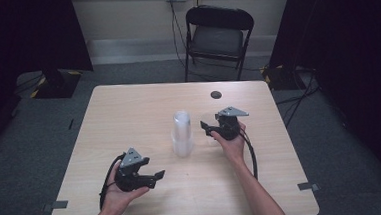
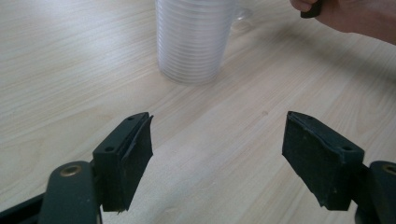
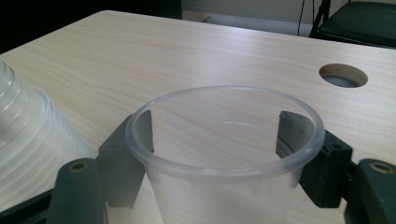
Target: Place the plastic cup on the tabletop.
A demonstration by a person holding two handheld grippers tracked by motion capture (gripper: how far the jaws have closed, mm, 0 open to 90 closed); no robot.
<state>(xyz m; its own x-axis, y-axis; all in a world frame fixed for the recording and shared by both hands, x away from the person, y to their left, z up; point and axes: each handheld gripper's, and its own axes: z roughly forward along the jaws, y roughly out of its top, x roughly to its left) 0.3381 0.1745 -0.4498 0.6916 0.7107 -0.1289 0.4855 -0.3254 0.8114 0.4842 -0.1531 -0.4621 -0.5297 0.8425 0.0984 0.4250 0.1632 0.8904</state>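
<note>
A single clear plastic cup (image 3: pixel 224 173) stands upright between the jaws of my right gripper (image 3: pixel 219 140). The pads sit close at its two sides just under the rim, and the rim stays round with no squeeze showing. In the high view the right gripper (image 1: pixel 207 129) sits right of a tall stack of clear cups (image 1: pixel 182 133). That stack (image 3: pixel 28 140) is close at the left of the right gripper view. My left gripper (image 1: pixel 157 177) rests near the front edge, pointing at the stack (image 2: pixel 194 42). It (image 2: pixel 217 154) is open wide with bare table between its pads.
The light wood table (image 1: pixel 129 116) has a round cable hole (image 1: pixel 216 94) at the back right, also seen past the cup (image 3: pixel 343 75). A black folding chair (image 1: pixel 219 35) stands behind the table. The hand holding the right gripper (image 2: pixel 355 18) shows in the left gripper view.
</note>
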